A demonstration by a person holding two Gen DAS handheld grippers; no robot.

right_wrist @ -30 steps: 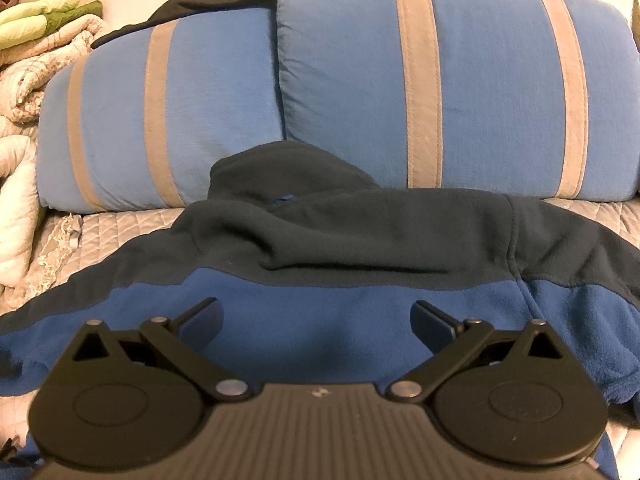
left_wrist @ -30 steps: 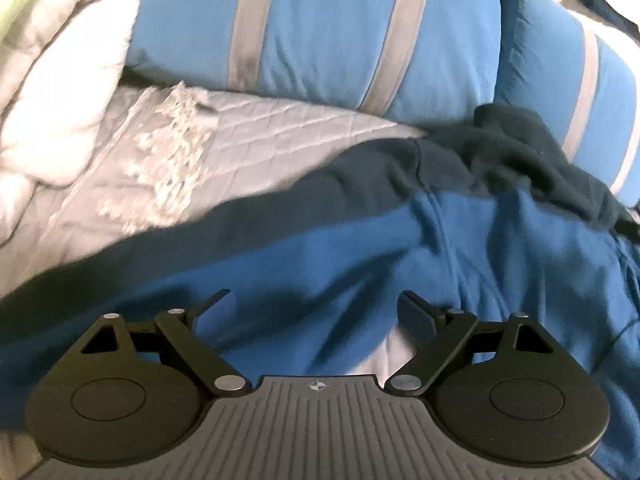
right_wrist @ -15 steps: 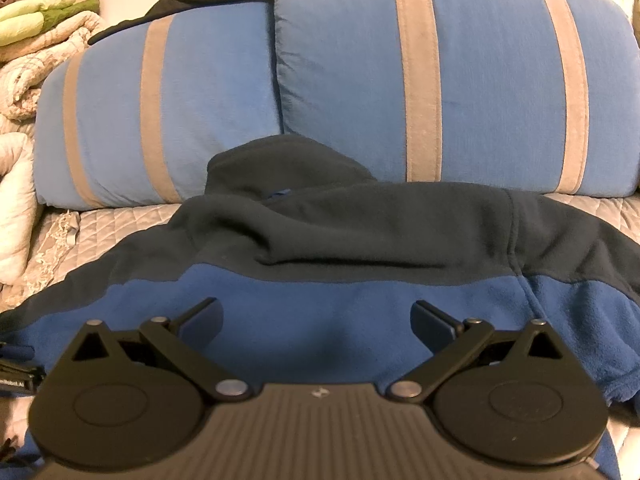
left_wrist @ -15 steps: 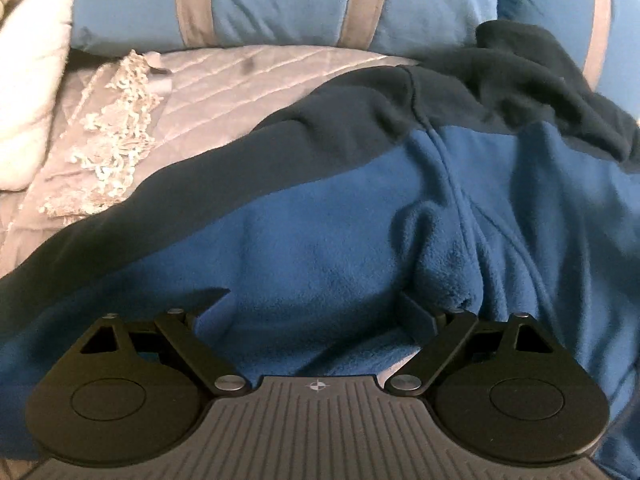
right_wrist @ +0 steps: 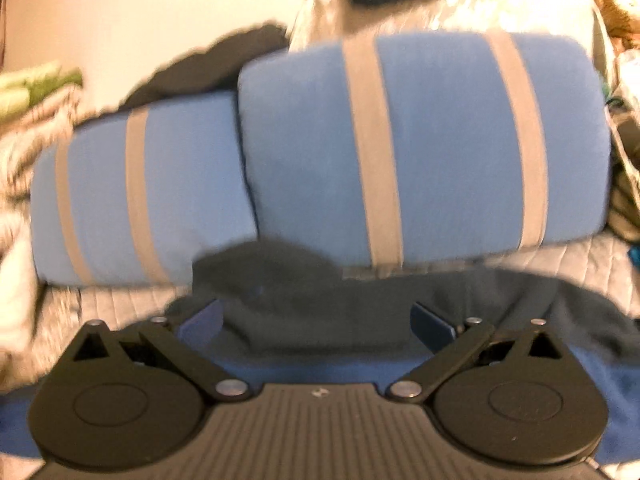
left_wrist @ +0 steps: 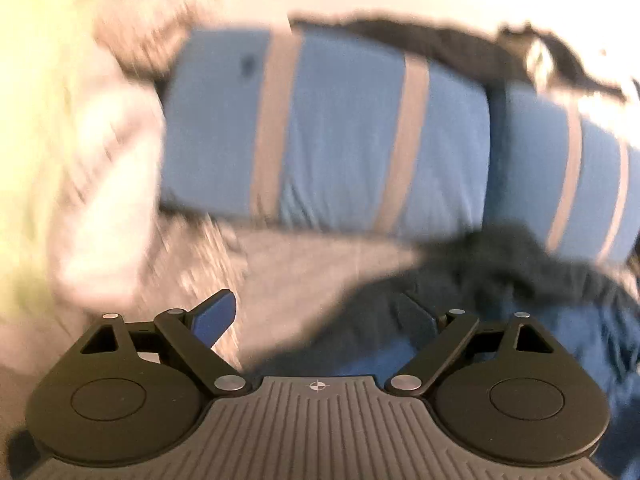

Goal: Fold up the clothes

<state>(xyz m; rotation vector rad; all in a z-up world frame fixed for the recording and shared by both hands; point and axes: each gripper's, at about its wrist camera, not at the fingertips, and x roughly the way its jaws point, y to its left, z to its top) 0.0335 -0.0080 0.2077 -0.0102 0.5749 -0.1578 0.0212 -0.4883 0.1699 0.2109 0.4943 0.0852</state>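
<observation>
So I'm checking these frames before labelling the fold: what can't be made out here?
- Left wrist view: motion blur smears the pale bedding into streaks; its folds are unreadable.
- Left wrist view: the gripper body hides the near part of the fleece jacket.
- Right wrist view: the jacket's hem and both sleeve ends are covered by the right gripper or cut off by the frame edges.

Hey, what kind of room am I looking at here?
Most likely a bedroom, on a bed. Two blue striped pillows lean at the back, a grey quilted bedspread covers the surface, and bundled blankets sit to the side. A blue and dark fleece top lies spread on it.
</observation>
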